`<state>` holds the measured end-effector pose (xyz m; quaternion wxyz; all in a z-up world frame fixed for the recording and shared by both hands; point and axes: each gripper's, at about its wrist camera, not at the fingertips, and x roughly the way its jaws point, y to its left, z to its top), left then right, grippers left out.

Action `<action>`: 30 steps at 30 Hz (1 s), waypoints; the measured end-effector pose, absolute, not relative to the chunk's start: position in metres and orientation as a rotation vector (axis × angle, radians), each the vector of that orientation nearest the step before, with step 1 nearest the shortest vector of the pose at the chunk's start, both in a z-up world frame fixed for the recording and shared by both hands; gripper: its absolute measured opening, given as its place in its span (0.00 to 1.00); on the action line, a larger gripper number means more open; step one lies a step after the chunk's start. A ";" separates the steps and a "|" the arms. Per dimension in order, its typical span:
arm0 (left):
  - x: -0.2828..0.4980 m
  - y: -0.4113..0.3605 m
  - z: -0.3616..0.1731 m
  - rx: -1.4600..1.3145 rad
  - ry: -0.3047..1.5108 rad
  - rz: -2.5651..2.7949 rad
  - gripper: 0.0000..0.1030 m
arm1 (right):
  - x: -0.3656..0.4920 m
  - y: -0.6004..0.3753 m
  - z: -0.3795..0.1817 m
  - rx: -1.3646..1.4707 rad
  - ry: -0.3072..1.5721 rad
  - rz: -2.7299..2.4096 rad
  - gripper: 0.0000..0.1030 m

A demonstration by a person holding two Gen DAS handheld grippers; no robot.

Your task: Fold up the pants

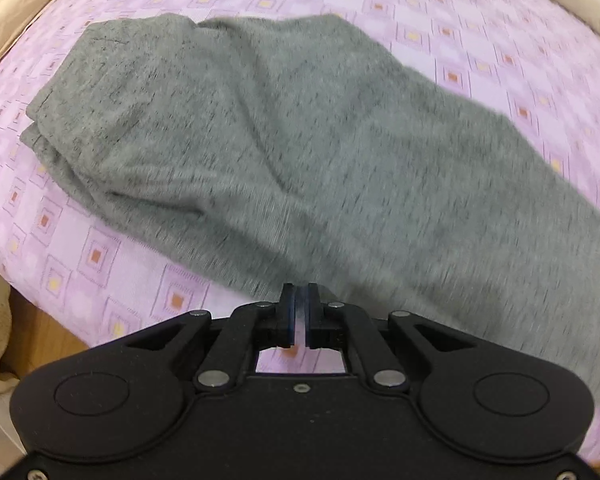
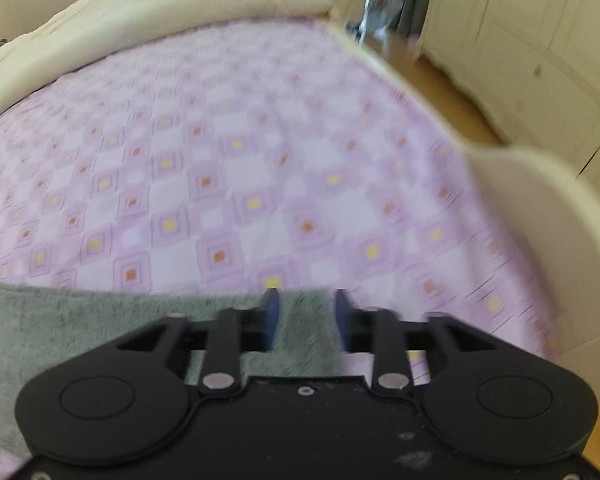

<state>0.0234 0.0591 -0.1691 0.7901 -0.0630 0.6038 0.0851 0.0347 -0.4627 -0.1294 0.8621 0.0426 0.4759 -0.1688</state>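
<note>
**Grey pants lie across the bed**

The grey knitted fabric pants sprawl diagonally from upper left to lower right over the bed's lilac sheet with small orange and yellow squares. The left gripper is pinched narrow, holding nothing. The right gripper stands wide above the pants' edge, gripping nothing.

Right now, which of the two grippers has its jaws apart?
The right gripper: grey pants show between its fingers. The left gripper is shut.
</note>
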 end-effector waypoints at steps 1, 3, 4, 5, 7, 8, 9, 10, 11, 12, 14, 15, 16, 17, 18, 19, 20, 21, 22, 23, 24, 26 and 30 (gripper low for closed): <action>0.019 0.061 -0.167 -0.133 1.294 0.180 0.07 | 0.033 -0.458 -0.124 0.072 0.982 -0.334 0.36; 0.012 0.067 -0.158 -0.129 1.273 0.184 0.07 | 0.031 -0.449 -0.115 0.077 0.958 -0.260 0.35; 0.011 0.070 -0.151 -0.130 1.251 0.190 0.08 | 0.031 -0.443 -0.110 0.085 0.949 -0.220 0.35; 0.012 0.076 -0.143 -0.133 1.225 0.199 0.11 | 0.031 -0.435 -0.107 0.094 0.947 -0.182 0.35; 0.018 0.086 -0.132 -0.144 1.190 0.226 0.13 | 0.034 -0.415 -0.106 0.123 0.955 -0.088 0.34; 0.024 0.095 -0.128 -0.152 1.175 0.245 0.13 | 0.036 -0.406 -0.106 0.130 0.959 -0.059 0.34; 0.029 0.101 -0.125 -0.154 1.167 0.260 0.13 | 0.038 -0.394 -0.106 0.137 0.963 -0.022 0.34; 0.037 0.107 -0.124 -0.152 1.156 0.273 0.13 | 0.040 -0.382 -0.106 0.144 0.968 0.019 0.34; 0.043 0.112 -0.125 -0.149 1.142 0.281 0.13 | 0.042 -0.370 -0.107 0.145 0.972 0.053 0.34; 0.051 0.117 -0.126 -0.141 1.131 0.286 0.13 | 0.045 -0.358 -0.107 0.146 0.975 0.078 0.34; 0.066 0.127 -0.134 -0.123 1.137 0.282 0.13 | 0.048 -0.336 -0.109 0.162 0.988 0.138 0.34; 0.071 0.129 -0.141 -0.115 1.154 0.272 0.13 | 0.050 -0.323 -0.110 0.160 0.993 0.159 0.34; 0.074 0.132 -0.147 -0.114 1.187 0.252 0.13 | 0.054 -0.309 -0.111 0.151 1.000 0.179 0.34; 0.076 0.134 -0.158 -0.119 1.240 0.214 0.14 | 0.058 -0.293 -0.112 0.144 1.013 0.208 0.35; 0.074 0.136 -0.167 -0.114 1.294 0.176 0.15 | 0.062 -0.280 -0.112 0.137 1.021 0.233 0.35; 0.069 0.135 -0.177 -0.096 1.350 0.135 0.15 | 0.066 -0.269 -0.116 0.130 1.027 0.251 0.35; 0.062 0.135 -0.187 -0.067 1.397 0.093 0.15 | 0.072 -0.257 -0.116 0.125 1.034 0.268 0.35; 0.054 0.135 -0.192 -0.036 1.406 0.053 0.15 | 0.078 -0.244 -0.117 0.122 1.040 0.289 0.35; 0.047 0.136 -0.190 -0.015 1.387 0.020 0.15 | 0.086 -0.228 -0.117 0.116 1.046 0.316 0.35; 0.044 0.139 -0.190 -0.005 1.408 -0.007 0.15 | 0.091 -0.212 -0.114 0.106 1.052 0.338 0.35; 0.043 0.142 -0.190 -0.016 1.437 -0.022 0.15 | 0.101 -0.195 -0.115 0.093 1.057 0.364 0.35; 0.044 0.153 -0.182 -0.039 1.427 -0.054 0.15 | 0.123 -0.164 -0.117 0.084 1.059 0.418 0.35; 0.061 0.171 -0.156 0.003 1.328 -0.055 0.15 | 0.174 -0.105 -0.126 0.037 1.060 0.486 0.35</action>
